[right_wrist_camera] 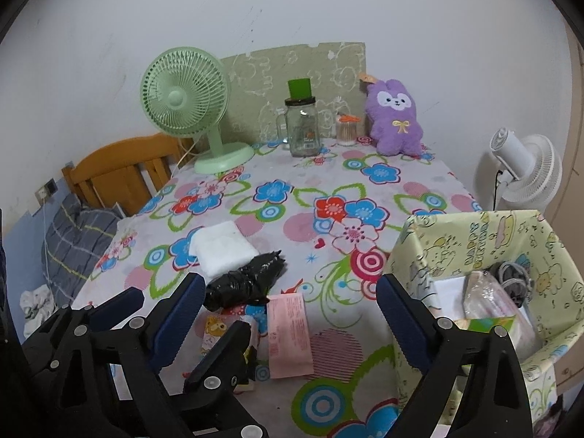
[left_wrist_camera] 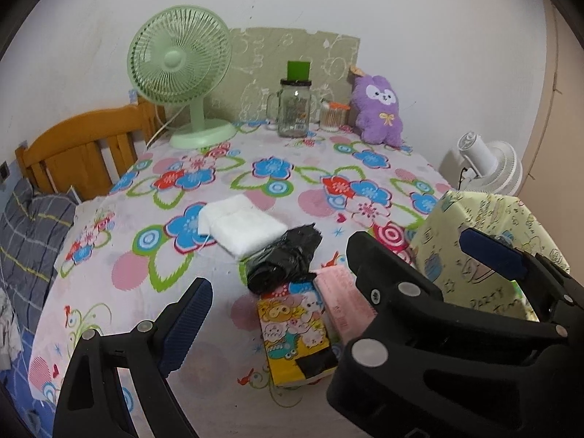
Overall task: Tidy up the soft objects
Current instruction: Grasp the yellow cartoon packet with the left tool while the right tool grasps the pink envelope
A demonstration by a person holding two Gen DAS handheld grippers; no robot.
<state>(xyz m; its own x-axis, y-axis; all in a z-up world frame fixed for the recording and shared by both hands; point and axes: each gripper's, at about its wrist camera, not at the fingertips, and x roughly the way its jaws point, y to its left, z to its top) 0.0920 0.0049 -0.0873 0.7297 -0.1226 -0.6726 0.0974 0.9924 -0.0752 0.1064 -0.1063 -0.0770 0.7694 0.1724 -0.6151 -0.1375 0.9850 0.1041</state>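
white folded cloth (left_wrist_camera: 242, 224) lies mid-table, touching black plastic bundle (left_wrist_camera: 281, 261) | cartoon tissue pack (left_wrist_camera: 295, 332) and pink pack (right_wrist_camera: 290, 334) nearer | patterned box (right_wrist_camera: 485, 255) at right edge | left gripper (left_wrist_camera: 272, 294) spread, empty | right gripper (right_wrist_camera: 288, 299) spread, empty

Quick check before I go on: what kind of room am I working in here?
Probably a bedroom: a wooden headboard with grey plaid bedding sits beside the floral-clothed table, and a purple plush toy leans against the wall.
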